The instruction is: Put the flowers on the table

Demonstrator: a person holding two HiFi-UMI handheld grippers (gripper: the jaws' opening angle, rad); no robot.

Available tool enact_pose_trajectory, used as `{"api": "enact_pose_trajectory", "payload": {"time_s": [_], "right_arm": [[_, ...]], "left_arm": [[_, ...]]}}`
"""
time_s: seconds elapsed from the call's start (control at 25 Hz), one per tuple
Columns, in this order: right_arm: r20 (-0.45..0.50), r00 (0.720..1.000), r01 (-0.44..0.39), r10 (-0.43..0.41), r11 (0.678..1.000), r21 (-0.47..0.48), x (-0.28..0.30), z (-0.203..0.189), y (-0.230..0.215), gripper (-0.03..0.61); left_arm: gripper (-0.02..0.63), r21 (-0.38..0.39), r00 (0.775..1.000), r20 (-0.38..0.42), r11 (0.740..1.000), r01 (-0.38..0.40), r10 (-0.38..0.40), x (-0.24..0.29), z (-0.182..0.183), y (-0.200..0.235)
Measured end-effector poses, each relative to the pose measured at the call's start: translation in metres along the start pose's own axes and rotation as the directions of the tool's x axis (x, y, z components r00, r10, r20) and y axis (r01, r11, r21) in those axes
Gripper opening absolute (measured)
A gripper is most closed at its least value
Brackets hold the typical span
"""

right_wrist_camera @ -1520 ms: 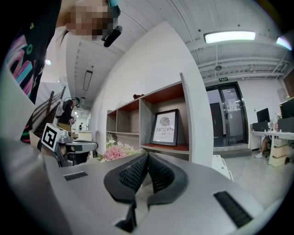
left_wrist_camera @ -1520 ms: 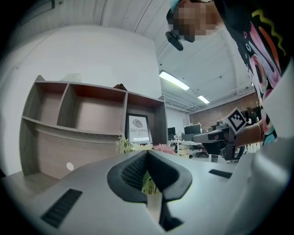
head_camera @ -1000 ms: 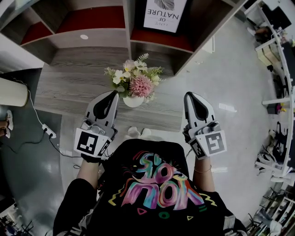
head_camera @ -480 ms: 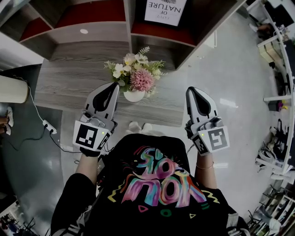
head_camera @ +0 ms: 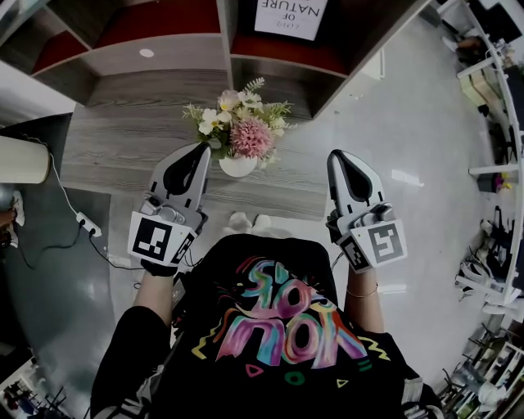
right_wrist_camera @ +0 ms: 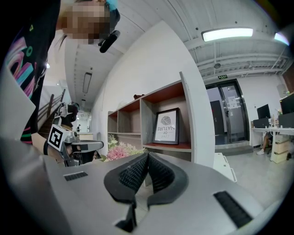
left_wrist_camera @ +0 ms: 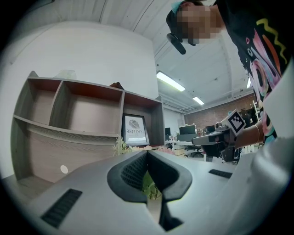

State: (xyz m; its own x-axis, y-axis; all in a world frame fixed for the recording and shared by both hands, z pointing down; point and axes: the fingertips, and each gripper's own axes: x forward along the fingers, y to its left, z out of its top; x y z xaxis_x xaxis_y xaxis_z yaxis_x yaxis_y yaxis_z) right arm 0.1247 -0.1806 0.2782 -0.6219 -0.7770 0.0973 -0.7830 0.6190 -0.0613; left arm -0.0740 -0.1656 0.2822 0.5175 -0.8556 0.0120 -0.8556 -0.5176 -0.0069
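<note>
Flowers [head_camera: 240, 127] upright in white pot [head_camera: 238, 167]; pot on grey wood table [head_camera: 123, 139], in front of shelf [head_camera: 225, 37]; task looks done, only drawing back left. Left gripper [head_camera: 201, 149] just beside pot, jaws pressed together, nothing between; right gripper [head_camera: 336, 155] off to pot's other side, jaws likewise closed, empty. Count: one bunch of flowers; one pot; one table; two grippers; one framed picture [head_camera: 288, 16] in shelf.

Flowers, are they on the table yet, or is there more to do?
Looks done: the flowers in their white pot stand on the grey table. Nothing is in hand: the left gripper and right gripper have jaws shut and empty. Nothing visible seems left.
</note>
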Motion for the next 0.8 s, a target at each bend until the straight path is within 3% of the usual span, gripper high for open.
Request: {"api": "enact_pose_trajectory", "payload": {"time_s": [0.8], "right_arm": [[0.013,1.0,-0.012,0.012,1.0,0.028,0.0075,-0.0048,0.0083,0.014]], "left_arm": [[0.023,0.007,1.0,-0.003,1.0,-0.002,0.002,-0.0073,-0.0048,0.0071]]}}
